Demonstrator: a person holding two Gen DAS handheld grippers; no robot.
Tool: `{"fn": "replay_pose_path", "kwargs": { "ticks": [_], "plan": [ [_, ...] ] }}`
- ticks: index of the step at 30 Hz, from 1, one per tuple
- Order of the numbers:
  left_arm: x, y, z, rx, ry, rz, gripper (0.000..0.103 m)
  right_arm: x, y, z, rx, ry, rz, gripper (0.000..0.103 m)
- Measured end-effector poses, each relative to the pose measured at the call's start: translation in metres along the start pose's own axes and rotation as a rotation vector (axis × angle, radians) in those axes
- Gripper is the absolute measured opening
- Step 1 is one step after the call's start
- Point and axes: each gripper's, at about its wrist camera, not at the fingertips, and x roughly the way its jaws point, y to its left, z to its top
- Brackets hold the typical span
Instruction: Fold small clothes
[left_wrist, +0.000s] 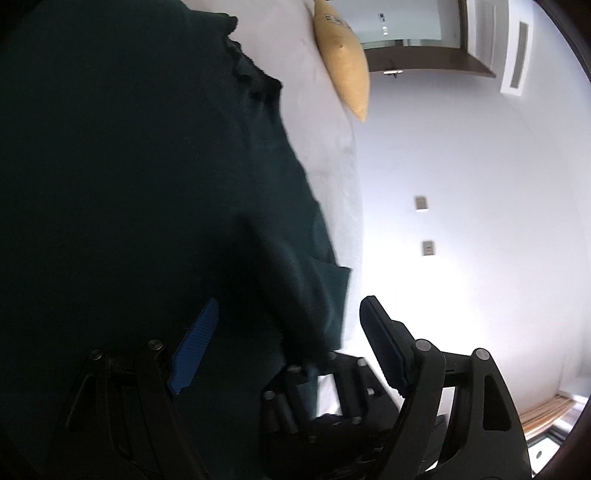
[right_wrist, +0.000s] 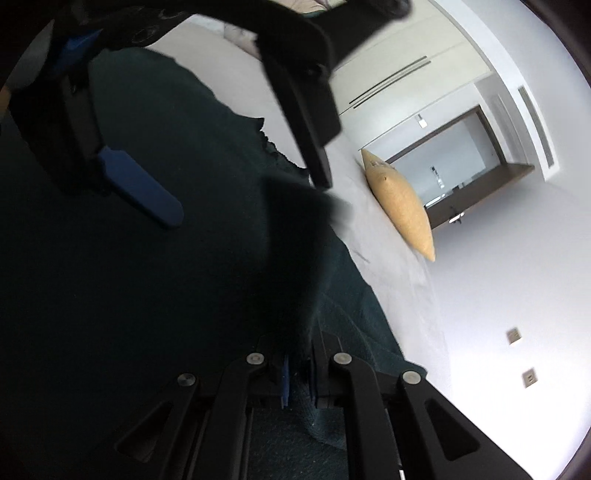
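We list one dark green garment (right_wrist: 166, 277) spread on a white bed (right_wrist: 399, 266), right gripper (right_wrist: 297, 373) pinching its fold, left gripper (left_wrist: 288, 332) spread, yellow pillow (right_wrist: 400, 205) beyond.

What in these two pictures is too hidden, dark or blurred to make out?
- Dark green garment: left wrist view, its type and full outline are lost in shadow and cut by the frame.
- Right gripper: right wrist view, its fingertips are buried in cloth.
- Yellow cushion: its print is too small to read.
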Motion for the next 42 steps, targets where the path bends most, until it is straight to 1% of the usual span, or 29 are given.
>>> {"fn": "replay_pose_path", "kwargs": {
  "ticks": [1, 3, 6, 8, 9, 10, 11, 12, 13, 14, 15, 16, 17, 18, 19, 21, 22, 23, 25, 26, 28, 29, 31, 34, 36, 37, 40, 42],
  "plan": [
    [0.002, -0.005, -0.002, -0.005, -0.001, -0.015, 0.081, -0.002, 0.001, 0.001, -0.009, 0.001, -0.001, 0.009],
    [0.005, -0.002, -0.001, -0.02, 0.002, -0.047, 0.084, -0.008, 0.006, 0.001, -0.021, -0.002, -0.002, 0.009],
    [0.013, -0.001, -0.001, -0.027, 0.021, -0.045, 0.084, -0.007, 0.007, 0.002, -0.014, 0.003, 0.007, 0.009],
    [0.015, -0.003, 0.0, -0.017, 0.024, -0.068, 0.084, -0.011, 0.009, 0.005, -0.008, 0.004, 0.017, 0.009],
    [0.019, -0.004, 0.002, -0.01, 0.028, -0.072, 0.075, -0.004, 0.005, 0.0, 0.0, 0.006, 0.029, 0.009],
    [0.022, -0.006, 0.004, -0.003, 0.034, -0.072, 0.067, 0.012, -0.011, 0.004, 0.021, 0.015, 0.05, 0.01],
    [0.025, -0.007, 0.006, 0.002, 0.039, -0.065, 0.043, 0.015, -0.017, 0.004, 0.052, 0.026, 0.083, 0.012],
    [0.024, -0.012, 0.005, 0.006, 0.041, -0.048, 0.022, 0.02, -0.024, 0.002, 0.081, 0.034, 0.108, 0.014],
    [0.024, -0.012, 0.006, 0.007, 0.037, -0.024, 0.02, 0.02, -0.029, -0.001, 0.119, 0.041, 0.134, 0.029],
    [0.024, -0.013, 0.007, 0.012, 0.036, -0.017, 0.016, 0.016, -0.041, -0.006, 0.2, 0.046, 0.178, 0.05],
    [0.021, -0.017, 0.004, 0.02, 0.032, -0.009, 0.009, 0.013, -0.051, -0.01, 0.262, 0.048, 0.206, 0.061],
    [0.019, -0.017, 0.005, 0.03, 0.028, 0.002, 0.008, 0.01, -0.066, -0.018, 0.351, 0.047, 0.243, 0.077],
    [0.019, -0.018, 0.006, 0.044, 0.026, 0.017, 0.008, 0.006, -0.083, -0.03, 0.461, 0.047, 0.285, 0.081],
    [0.018, -0.017, 0.005, 0.049, 0.023, 0.025, 0.007, 0.005, -0.1, -0.042, 0.574, 0.05, 0.313, 0.081],
    [0.018, -0.017, 0.005, 0.05, 0.019, 0.029, 0.007, 0.005, -0.111, -0.05, 0.643, 0.057, 0.333, 0.081],
    [0.015, -0.023, 0.007, 0.075, 0.003, 0.041, 0.007, 0.008, -0.133, -0.065, 0.807, 0.064, 0.425, 0.081],
    [0.008, -0.026, 0.004, 0.098, -0.009, 0.05, 0.007, 0.01, -0.144, -0.075, 0.902, 0.058, 0.504, 0.081],
    [0.008, -0.031, 0.005, 0.12, -0.021, 0.061, 0.007, 0.015, -0.156, -0.09, 1.042, 0.046, 0.63, 0.081],
    [-0.003, -0.042, 0.011, 0.166, -0.044, 0.095, 0.007, 0.018, -0.163, -0.11, 1.205, 0.047, 0.757, 0.081],
    [-0.009, -0.047, 0.014, 0.192, -0.055, 0.115, 0.007, 0.024, -0.168, -0.121, 1.277, 0.053, 0.788, 0.081],
    [-0.025, -0.057, 0.018, 0.238, -0.083, 0.16, 0.007, 0.03, -0.172, -0.139, 1.382, 0.054, 0.832, 0.081],
    [-0.034, -0.058, 0.02, 0.253, -0.098, 0.175, 0.007, 0.034, -0.174, -0.149, 1.451, 0.057, 0.875, 0.081],
    [-0.051, -0.057, 0.029, 0.262, -0.135, 0.191, 0.007, 0.04, -0.178, -0.166, 1.58, 0.024, 0.959, 0.081],
    [-0.071, -0.05, 0.041, 0.258, -0.181, 0.218, 0.007, 0.051, -0.187, -0.181, 1.667, -0.008, 1.008, 0.081],
    [-0.077, -0.044, 0.049, 0.254, -0.203, 0.24, 0.007, 0.053, -0.187, -0.186, 1.714, -0.01, 1.038, 0.081],
    [-0.079, -0.047, 0.054, 0.251, -0.208, 0.246, 0.007, 0.057, -0.186, -0.185, 1.721, -0.004, 1.039, 0.081],
    [-0.08, -0.037, 0.055, 0.252, -0.202, 0.278, 0.007, 0.066, -0.191, -0.181, 1.741, 0.03, 1.036, 0.081],
    [-0.08, -0.031, 0.058, 0.247, -0.202, 0.291, 0.007, 0.075, -0.194, -0.189, 1.774, 0.043, 1.025, 0.081]
  ]
}}
